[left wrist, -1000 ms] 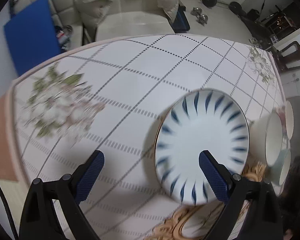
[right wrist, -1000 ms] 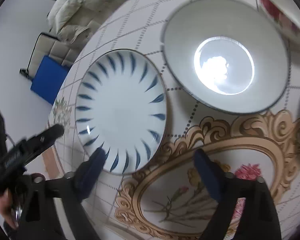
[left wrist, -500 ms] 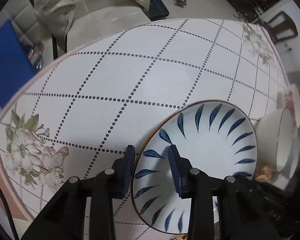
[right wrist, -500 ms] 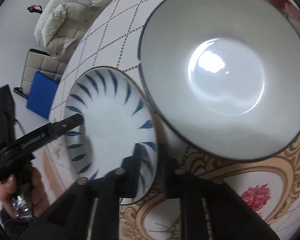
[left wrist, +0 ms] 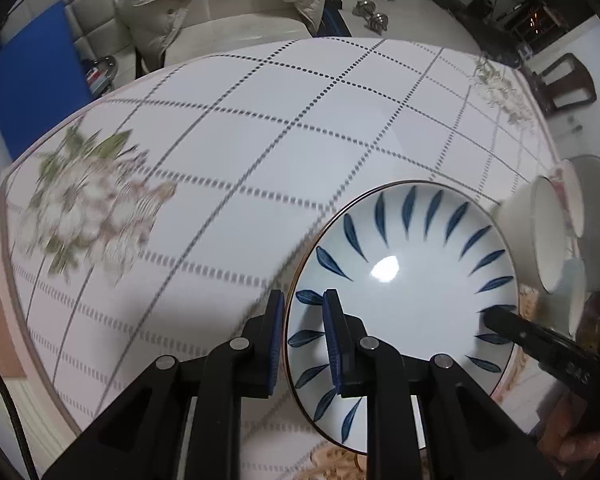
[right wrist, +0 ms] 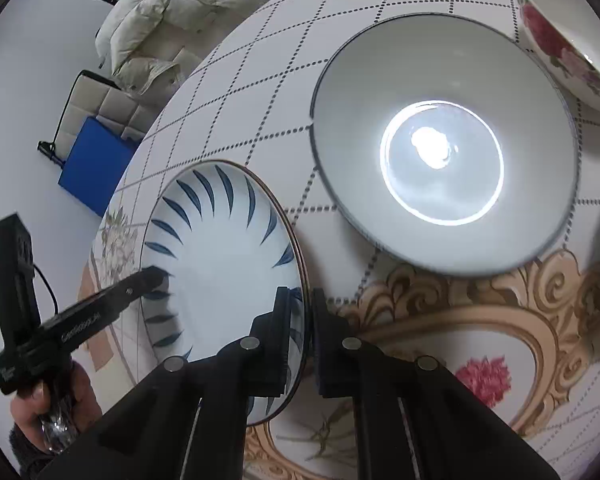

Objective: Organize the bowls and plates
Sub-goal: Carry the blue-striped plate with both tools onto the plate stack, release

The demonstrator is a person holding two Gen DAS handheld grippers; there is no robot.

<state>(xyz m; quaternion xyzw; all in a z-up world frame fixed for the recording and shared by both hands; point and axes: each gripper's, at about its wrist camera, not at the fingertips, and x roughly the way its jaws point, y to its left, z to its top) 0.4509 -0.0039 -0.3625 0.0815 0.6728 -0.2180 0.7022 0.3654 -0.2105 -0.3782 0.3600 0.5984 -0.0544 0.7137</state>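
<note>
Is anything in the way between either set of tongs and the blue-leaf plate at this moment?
Nothing visible. The left tongs are shut on one side of the blue-leaf plate, and the right tongs pinch its opposite rim. The grey-rimmed bowl sits beside the plate, clear of both grips.

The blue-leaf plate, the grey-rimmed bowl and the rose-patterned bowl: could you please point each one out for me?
blue-leaf plate (left wrist: 404, 280), left wrist view, on its white centre.
grey-rimmed bowl (right wrist: 440, 92), right wrist view, on its inner wall.
rose-patterned bowl (right wrist: 556, 44), right wrist view, on its outer side.
</note>
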